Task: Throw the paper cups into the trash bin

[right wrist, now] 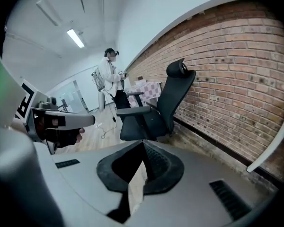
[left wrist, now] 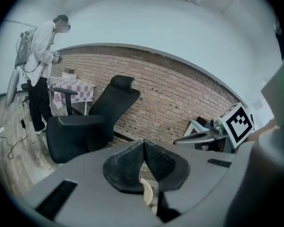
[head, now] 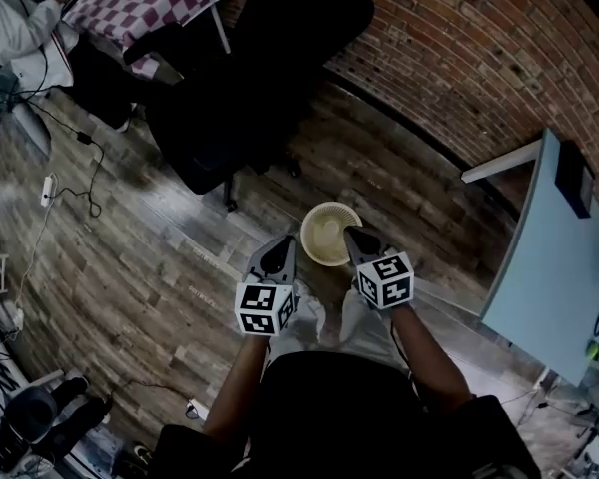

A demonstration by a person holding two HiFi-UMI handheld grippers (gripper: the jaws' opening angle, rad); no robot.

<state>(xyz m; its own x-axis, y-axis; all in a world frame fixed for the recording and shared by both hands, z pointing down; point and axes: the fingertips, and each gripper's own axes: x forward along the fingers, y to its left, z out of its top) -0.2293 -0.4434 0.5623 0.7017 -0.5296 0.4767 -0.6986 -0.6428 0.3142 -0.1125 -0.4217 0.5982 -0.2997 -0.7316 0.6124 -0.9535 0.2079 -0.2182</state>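
A: How are the arms held?

B: Both reach out from the body toward 12 o'clock. The left forearm (head: 235, 387) and right forearm (head: 429, 367) lean in slightly toward each other, so the two tools sit side by side over the floor (head: 160, 267) with their marker cubes facing up.

A: And the right claw (head: 351, 234)?

B: It is clamped tight on the wall of the cup (head: 327, 236). Its own view shows a thin pale sheet pinched between the pads. The cup hangs at the claw's 9 o'clock, mouth up, above the floor.

A: The left claw (head: 284, 241)?

B: Closed, with the tips meeting. The cup is just beside it at 2 o'clock. A pale ribbed edge shows in the gap under its pads, but I can't tell whether it is touching that.

A: What's around them?

B: A black chair (head: 250, 78) stands at 11 o'clock, well apart. A brick wall (head: 459, 48) runs from 12 to 2 o'clock. A pale blue desk (head: 554, 267) is at 3 o'clock.
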